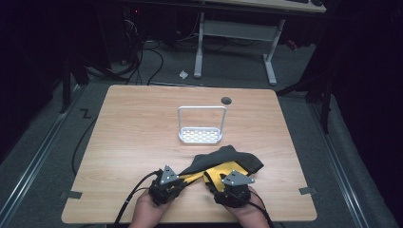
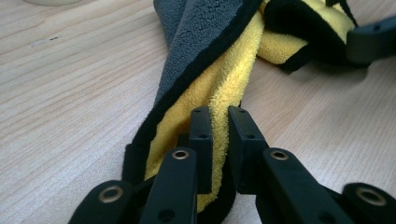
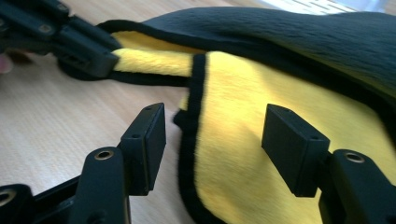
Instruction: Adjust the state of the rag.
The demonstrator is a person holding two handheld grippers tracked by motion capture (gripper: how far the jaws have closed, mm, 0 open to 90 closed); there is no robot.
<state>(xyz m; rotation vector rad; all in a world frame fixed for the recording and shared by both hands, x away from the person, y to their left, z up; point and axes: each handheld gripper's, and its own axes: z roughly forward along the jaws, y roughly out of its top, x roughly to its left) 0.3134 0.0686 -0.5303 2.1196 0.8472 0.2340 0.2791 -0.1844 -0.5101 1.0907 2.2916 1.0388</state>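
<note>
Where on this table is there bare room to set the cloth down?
Bare wood runs along the table left of the white rack, and right of it to the edge. The near middle is crowded: the cloth, left gripper and right gripper.

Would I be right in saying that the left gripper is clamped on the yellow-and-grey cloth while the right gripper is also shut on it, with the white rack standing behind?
Not quite: the right gripper is open, its jaws standing wide apart around the cloth's yellow side, as the right gripper view shows. The left gripper is indeed clamped on the cloth, and the white rack stands behind.
</note>
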